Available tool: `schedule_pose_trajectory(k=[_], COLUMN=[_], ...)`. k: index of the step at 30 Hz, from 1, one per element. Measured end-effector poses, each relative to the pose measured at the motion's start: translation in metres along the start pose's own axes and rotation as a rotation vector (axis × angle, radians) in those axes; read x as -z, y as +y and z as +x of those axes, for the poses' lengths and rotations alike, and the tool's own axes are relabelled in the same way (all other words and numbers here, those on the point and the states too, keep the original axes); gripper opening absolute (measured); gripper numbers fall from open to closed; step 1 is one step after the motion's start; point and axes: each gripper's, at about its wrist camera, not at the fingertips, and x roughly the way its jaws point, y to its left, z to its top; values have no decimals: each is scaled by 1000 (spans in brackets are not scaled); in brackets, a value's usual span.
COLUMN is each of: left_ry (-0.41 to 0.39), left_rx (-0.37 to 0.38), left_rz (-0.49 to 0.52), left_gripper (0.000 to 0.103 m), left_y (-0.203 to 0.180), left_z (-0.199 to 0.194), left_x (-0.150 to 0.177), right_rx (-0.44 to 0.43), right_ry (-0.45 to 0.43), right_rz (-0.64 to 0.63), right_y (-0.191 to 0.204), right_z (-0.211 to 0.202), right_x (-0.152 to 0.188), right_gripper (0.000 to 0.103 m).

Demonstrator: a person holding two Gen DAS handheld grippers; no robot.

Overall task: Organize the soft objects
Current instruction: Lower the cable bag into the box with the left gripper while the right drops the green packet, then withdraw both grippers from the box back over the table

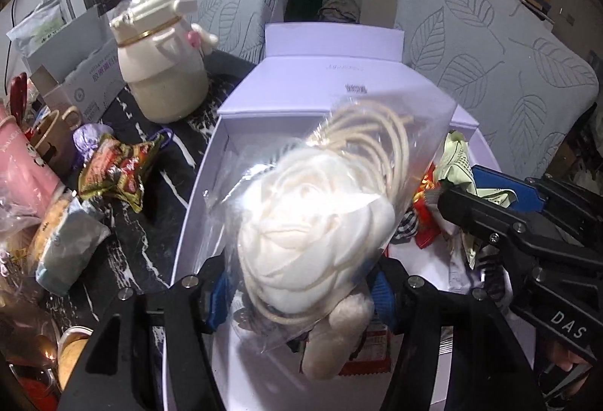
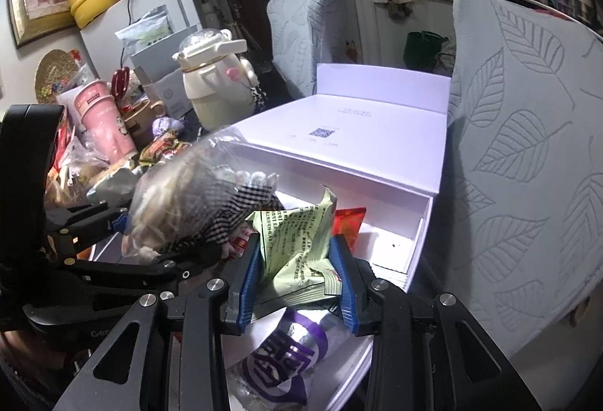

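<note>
Clear plastic wraps the bagged plush toy, which sits between the pads of the left tongs; the pads appear to press its lower end, so the left tongs are clamped on it. Its long axis runs straight ahead of the left tongs, cord loops at the far end, and it hangs above the open white box rather than resting on the floor of the box. Beyond the box wall to the left, loose packets lie on the dark desk. To the right, the right tongs are clamped on a pale green packet, which stands upright between the blue pads over the near right part of the same box, above a purple-printed pouch. Judged from this, both loads are already over the box, so the coming move is a straight lowering; the left tongs hold the longer item, which needs the box's length.
</note>
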Motion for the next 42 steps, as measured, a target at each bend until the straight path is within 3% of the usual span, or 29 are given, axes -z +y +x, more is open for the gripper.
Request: schedule_pose_trajectory(k=[6,9,12,22,30,38,42], left_ry=[-85,-70,-61,-56,-118,-228,-287], left_rx=[3,0,-3,11,3,-30,-44], left_rz=[-23,-42,-64,-97,-105,-88,-80], left_gripper=[60,61,63,63,63,63,63], left_y=[0,1,4,6,3,-2,-6], left_z=[-26,-26,-25,-37,-75,-135,-166], left_x=[-7,-6,-4,6,7,5,8], right_rx=[-10,-9,11,31,34,30,32], right_ry=[-10,6,12,29,-40,-133,-177], right_rz=[-5,9,3,0,-27,-62,-77], right_y=[2,2,3,3,13,31,39], right_z=[-9,-8,-8,-20,-57,-109,-134], right_x=[-2,-3,-3,4,-2,-12,-14], right_gripper=[37,42,56,57,57,57,71])
